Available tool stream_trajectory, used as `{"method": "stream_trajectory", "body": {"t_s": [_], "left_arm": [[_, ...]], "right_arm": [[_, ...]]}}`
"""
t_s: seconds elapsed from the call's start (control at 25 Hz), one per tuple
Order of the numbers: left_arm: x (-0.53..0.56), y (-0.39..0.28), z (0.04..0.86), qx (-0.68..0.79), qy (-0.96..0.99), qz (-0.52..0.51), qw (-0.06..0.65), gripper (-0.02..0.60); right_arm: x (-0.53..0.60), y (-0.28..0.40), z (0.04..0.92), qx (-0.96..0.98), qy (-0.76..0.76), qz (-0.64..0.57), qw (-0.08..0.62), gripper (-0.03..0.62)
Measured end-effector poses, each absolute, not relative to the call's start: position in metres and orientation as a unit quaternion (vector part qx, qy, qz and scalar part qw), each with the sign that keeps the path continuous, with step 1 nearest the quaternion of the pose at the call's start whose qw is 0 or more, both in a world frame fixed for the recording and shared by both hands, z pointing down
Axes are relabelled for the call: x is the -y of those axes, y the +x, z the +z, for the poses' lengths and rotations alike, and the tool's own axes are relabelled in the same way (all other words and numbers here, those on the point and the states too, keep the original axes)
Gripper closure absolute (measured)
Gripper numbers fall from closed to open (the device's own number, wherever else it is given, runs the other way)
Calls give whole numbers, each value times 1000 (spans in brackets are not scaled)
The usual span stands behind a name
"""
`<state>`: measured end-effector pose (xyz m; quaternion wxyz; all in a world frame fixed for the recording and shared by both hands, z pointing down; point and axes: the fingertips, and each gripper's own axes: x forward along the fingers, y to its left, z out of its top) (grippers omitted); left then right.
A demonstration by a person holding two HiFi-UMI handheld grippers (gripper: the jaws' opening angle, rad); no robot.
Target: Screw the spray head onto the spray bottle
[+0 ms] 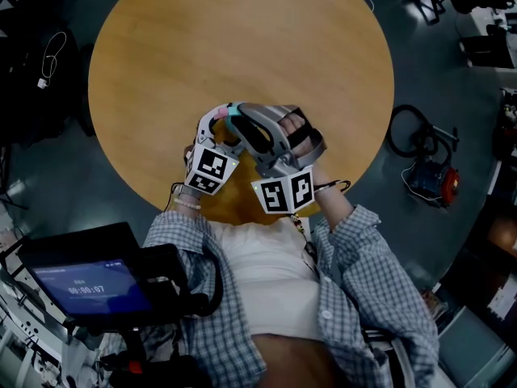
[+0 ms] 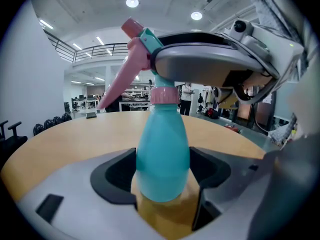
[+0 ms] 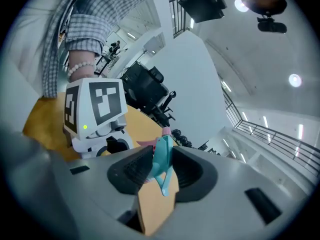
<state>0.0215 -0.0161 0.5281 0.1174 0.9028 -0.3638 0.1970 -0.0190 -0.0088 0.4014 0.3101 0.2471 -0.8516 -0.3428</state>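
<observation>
The surface (image 1: 242, 55) is round, of light wood. A teal spray bottle (image 2: 162, 154) is upright near its edge; contact cannot be told.

**Overhead inventory: round table, two hand-held grippers, floor items**

- Round wooden table (image 1: 242, 47): tan top. Both grippers sit over its near edge.
- Left gripper (image 1: 214, 126) and right gripper (image 1: 249, 121): grey bodies, tips converging. Each carries a marker cube on the end toward the person. Jaw positions are not readable from above.
- Spray head (image 1: 229, 111): teal and pink, only a sliver showing where the tips meet. The spray bottle under it is covered by the grippers.
- Person: checked shirt (image 1: 371, 281) over a white top, beaded bracelet (image 1: 187, 204) on the left wrist.
- Screen (image 1: 89, 285): lit blue, lower left, on a dark mount.
- Floor (image 1: 73, 176): dark. Black cable coil (image 1: 408, 128) and blue-and-red device (image 1: 432, 183) right of the table; white cable (image 1: 52, 51) to its left.
</observation>
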Motion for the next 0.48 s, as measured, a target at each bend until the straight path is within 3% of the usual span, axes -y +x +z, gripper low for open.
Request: {"method": "stream_trajectory", "body": {"t_s": [0.48], "left_arm": [[16,21,529,366,902,190,128,235]], "right_arm": [[4,-18,403,850,265,-337,307,480]]}}
